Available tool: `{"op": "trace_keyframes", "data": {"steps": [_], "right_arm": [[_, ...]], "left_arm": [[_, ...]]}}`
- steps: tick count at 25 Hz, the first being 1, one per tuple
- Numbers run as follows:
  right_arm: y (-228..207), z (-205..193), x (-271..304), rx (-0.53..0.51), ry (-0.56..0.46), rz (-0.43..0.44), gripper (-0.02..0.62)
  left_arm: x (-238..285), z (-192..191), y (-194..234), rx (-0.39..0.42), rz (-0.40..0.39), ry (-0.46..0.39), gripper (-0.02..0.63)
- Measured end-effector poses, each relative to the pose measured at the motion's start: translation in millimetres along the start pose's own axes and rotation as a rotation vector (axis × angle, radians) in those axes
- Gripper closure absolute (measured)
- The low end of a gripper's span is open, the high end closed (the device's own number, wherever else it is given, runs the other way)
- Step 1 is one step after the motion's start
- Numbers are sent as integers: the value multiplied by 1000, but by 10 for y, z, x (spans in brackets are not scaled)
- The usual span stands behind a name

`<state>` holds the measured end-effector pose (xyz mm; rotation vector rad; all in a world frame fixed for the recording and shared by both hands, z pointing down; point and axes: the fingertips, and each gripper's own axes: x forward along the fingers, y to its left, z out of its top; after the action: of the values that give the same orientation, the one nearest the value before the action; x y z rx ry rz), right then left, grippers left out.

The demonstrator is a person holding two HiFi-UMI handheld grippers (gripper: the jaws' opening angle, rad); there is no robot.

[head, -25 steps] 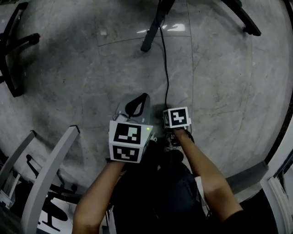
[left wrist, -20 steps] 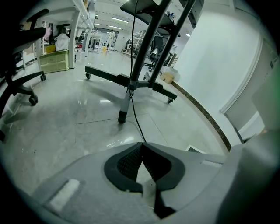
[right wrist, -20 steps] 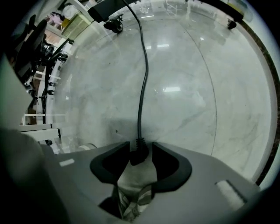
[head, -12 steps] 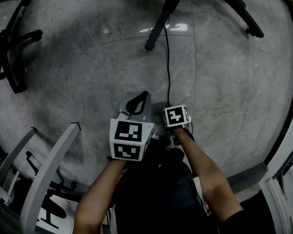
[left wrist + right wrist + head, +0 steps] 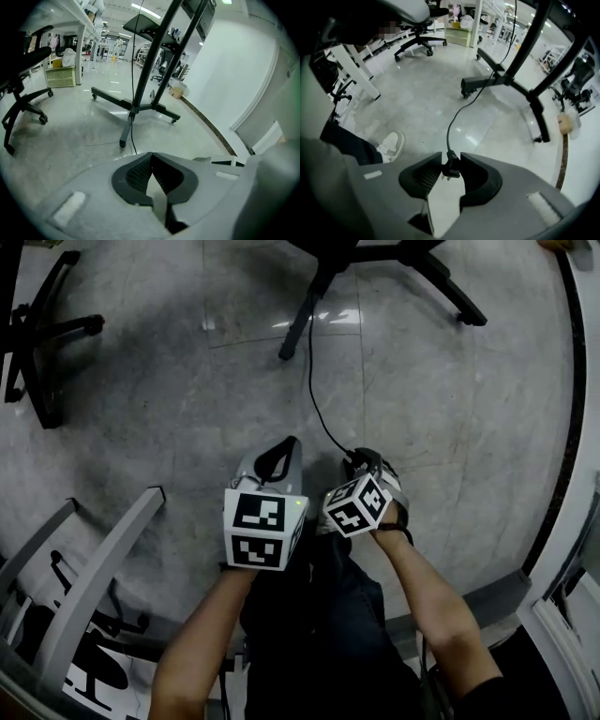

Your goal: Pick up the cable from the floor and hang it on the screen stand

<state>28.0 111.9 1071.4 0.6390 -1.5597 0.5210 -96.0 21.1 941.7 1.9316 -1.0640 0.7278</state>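
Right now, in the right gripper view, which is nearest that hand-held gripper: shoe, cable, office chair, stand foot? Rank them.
1. Cable: pinched in the right hand-held gripper, whose jaws have just been closing on it.
2. White shoe: lower left.
3. Stand foot: ahead, centre.
4. Office chair: far, upper left.

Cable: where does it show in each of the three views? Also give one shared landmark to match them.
Head view: the cable curves from top centre down to mid-frame.
Left gripper view: a thin line down the middle, reaching the floor.
Right gripper view: centre, plug end in the right claw, whose jaws have just closed on it.
Shared landmark: the screen stand's black base.
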Motion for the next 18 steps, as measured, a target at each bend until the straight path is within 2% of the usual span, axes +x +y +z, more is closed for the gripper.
{"op": "trace_keyframes", "data": {"steps": [4, 11, 14, 18], "right_arm": [[-356, 175, -612, -164, -48, -110, 469], [-802, 546, -1671, -524, -103, -281, 469], [-956, 782, -2186, -610, -162, -332, 469], [-1144, 1166, -2993, -671, -258, -386, 469]], "left_arm": [[-325, 467, -264, 9, -17, -53, 609], [-900, 1114, -662, 38, -37, -125, 609], [-1115, 1314, -791, 42, -47, -147, 609], [-1400, 1603, -928, 9, -66, -184, 609]]}}
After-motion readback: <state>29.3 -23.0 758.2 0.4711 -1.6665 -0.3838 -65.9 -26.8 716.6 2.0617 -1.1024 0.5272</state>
